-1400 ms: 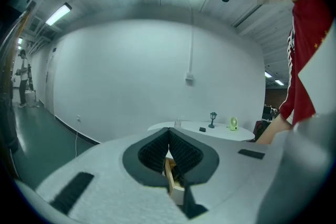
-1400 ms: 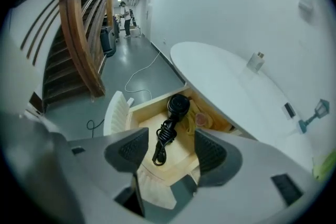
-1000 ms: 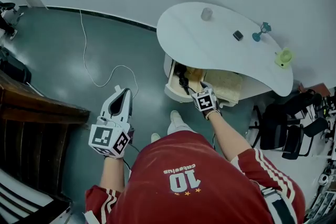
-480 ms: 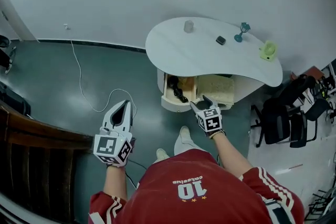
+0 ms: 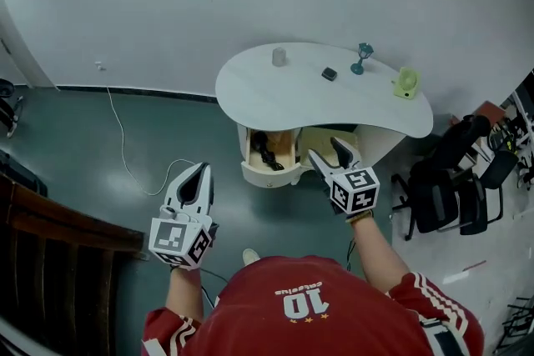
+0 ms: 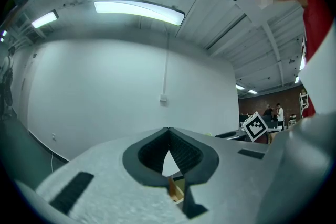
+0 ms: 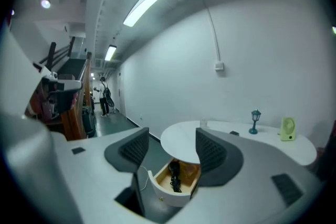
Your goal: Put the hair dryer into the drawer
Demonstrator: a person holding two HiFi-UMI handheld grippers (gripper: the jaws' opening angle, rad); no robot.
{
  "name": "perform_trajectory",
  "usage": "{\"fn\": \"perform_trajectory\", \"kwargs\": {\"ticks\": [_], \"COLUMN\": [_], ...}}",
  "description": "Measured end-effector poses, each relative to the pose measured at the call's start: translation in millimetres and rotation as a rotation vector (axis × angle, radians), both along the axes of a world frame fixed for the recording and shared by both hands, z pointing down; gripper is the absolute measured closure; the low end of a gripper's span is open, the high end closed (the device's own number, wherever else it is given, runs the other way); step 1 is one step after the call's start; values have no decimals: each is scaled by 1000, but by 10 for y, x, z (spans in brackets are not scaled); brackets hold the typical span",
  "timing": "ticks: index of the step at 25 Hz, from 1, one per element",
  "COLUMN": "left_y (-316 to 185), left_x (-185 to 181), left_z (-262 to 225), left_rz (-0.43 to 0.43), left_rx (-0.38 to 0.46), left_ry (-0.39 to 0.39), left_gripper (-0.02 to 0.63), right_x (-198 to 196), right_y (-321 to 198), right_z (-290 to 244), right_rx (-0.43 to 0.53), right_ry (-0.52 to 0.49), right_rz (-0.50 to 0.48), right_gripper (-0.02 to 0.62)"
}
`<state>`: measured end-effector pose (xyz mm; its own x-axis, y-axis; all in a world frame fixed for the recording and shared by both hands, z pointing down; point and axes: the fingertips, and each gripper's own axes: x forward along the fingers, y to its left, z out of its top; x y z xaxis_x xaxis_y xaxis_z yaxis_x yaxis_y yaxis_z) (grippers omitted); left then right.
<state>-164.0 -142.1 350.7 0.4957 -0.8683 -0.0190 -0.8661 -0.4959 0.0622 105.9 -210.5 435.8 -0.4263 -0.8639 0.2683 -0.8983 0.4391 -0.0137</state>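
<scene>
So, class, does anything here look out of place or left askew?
Only the pale wooden drawer under the white curved table: it stands open, the black hair dryer lying inside. Nothing looks spilled or damaged.

A white, kidney-shaped table (image 5: pixel 300 96) stands against the wall in the upper middle of the head view. On it, from left to right, are a pale cup (image 5: pixel 279 57), a small dark object (image 5: pixel 329 74), a teal lamp figure (image 5: pixel 362 59) and a light green item (image 5: pixel 406 83). A white cable (image 5: pixel 125 156) trails over the grey-green floor (image 5: pixel 75 121) at left. Black chairs (image 5: pixel 446 183) crowd the right edge.
</scene>
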Motion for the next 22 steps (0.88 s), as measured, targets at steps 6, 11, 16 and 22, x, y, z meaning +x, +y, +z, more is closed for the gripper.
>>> {"fn": "perform_trajectory", "kwargs": {"ticks": [6, 11, 16, 22], "left_y": [518, 1007, 1506, 1886], "left_x": [439, 962, 1383, 1704], "left_z": [-204, -476, -728, -764], "left_rz": [-16, -4, -5, -1], "left_rx": [25, 68, 113, 131], "left_ry": [31, 5, 0, -22], "left_gripper": [606, 606, 606, 606], "right_x": [304, 539, 776, 999], "right_y": [524, 1161, 1695, 2110], "right_z": [-580, -1010, -1313, -1439], "right_rx": [91, 160, 227, 267], "right_ry": [-58, -88, -102, -116], "right_rz": [-67, -178, -234, -235], "right_gripper": [321, 336, 379, 432]}}
